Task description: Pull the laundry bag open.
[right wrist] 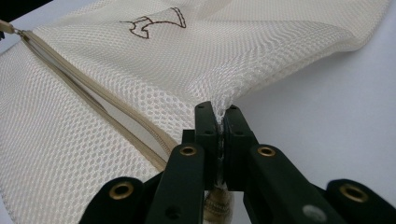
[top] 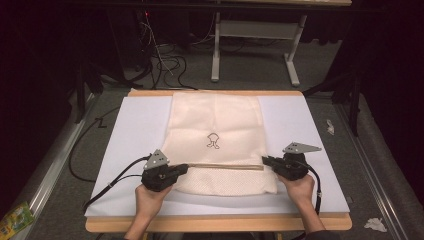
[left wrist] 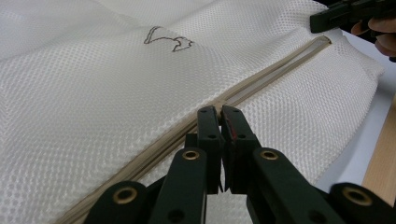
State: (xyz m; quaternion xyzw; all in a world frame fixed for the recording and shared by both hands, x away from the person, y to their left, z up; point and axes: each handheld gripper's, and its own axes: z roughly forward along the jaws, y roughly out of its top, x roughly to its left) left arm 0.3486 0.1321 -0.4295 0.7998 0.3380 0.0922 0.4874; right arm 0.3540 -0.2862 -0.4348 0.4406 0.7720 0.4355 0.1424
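Cream mesh laundry bag (top: 216, 142) lies flat on the white table cover (top: 130, 135), centred, its zipper (top: 225, 167) running crosswise near the edge closest to you. A small dark outline logo (top: 212, 140) sits mid-bag. Your left gripper (top: 181, 169) is at the bag's left side, on the zipper line; in the left gripper view its jaws are pressed together right over the tan zipper tape (left wrist: 140, 156), and mesh or tape appears pinched at the tips, though I can't tell how much is caught. Your right gripper (top: 265, 161) is at the zipper's right end; in the right gripper view the jaws are clamped on a puckered fold of mesh (right wrist: 222, 105) at the bag's edge, beside the zipper. Both hands (top: 150, 197) rest low on the table behind the grippers. Wooden table edge (top: 215, 223) shows below the cover.
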